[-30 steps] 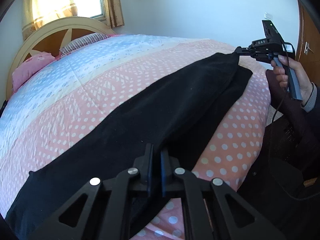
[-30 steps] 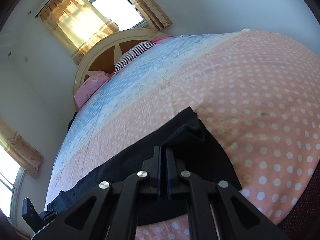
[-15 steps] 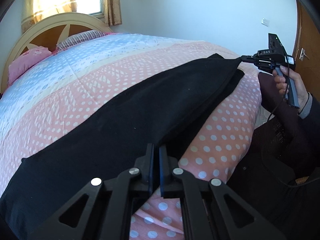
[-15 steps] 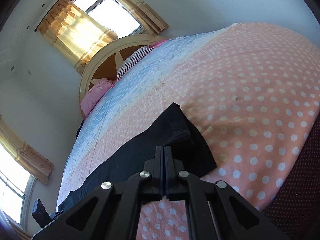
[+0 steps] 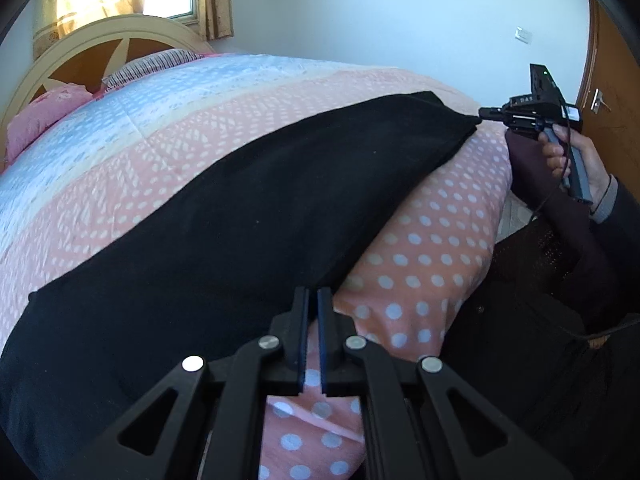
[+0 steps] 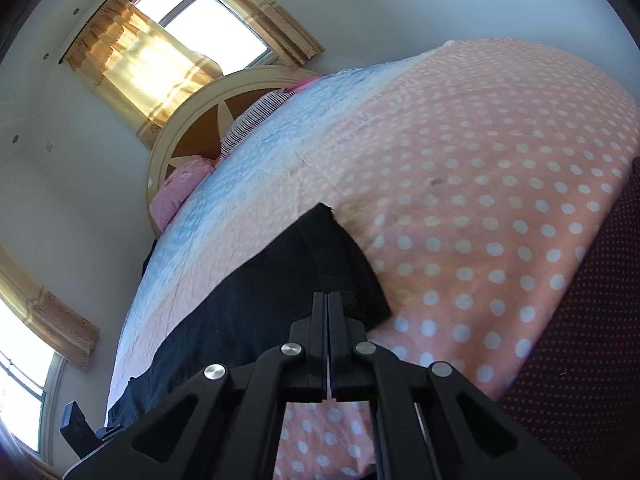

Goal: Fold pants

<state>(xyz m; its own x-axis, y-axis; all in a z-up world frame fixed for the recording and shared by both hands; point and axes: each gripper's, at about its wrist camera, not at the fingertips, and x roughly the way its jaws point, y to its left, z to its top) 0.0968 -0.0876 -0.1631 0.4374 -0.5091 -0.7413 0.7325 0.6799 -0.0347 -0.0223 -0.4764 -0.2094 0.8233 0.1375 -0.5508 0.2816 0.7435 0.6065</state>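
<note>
Black pants (image 5: 248,216) lie stretched lengthwise across the pink dotted quilt (image 5: 424,240), one leg folded onto the other. My left gripper (image 5: 313,294) is nearly shut at the near edge of the pants, its tips at the cloth. My right gripper (image 6: 327,300) is shut on the pants' far end (image 6: 340,264); it also shows in the left wrist view (image 5: 486,113), held in a hand at the pants' corner. The left gripper appears in the right wrist view (image 6: 80,424) at the lower left.
The bed has a cream headboard (image 5: 80,48), a pink pillow (image 5: 44,108) and a striped pillow (image 5: 156,64). A wooden door (image 5: 608,92) stands at the right. The person's dark clothing (image 5: 560,320) fills the lower right beside the bed edge.
Both grippers pulled the pants toward the bed's near edge. The upper leg now lies square over the lower one, and the cloth lies flatter.
</note>
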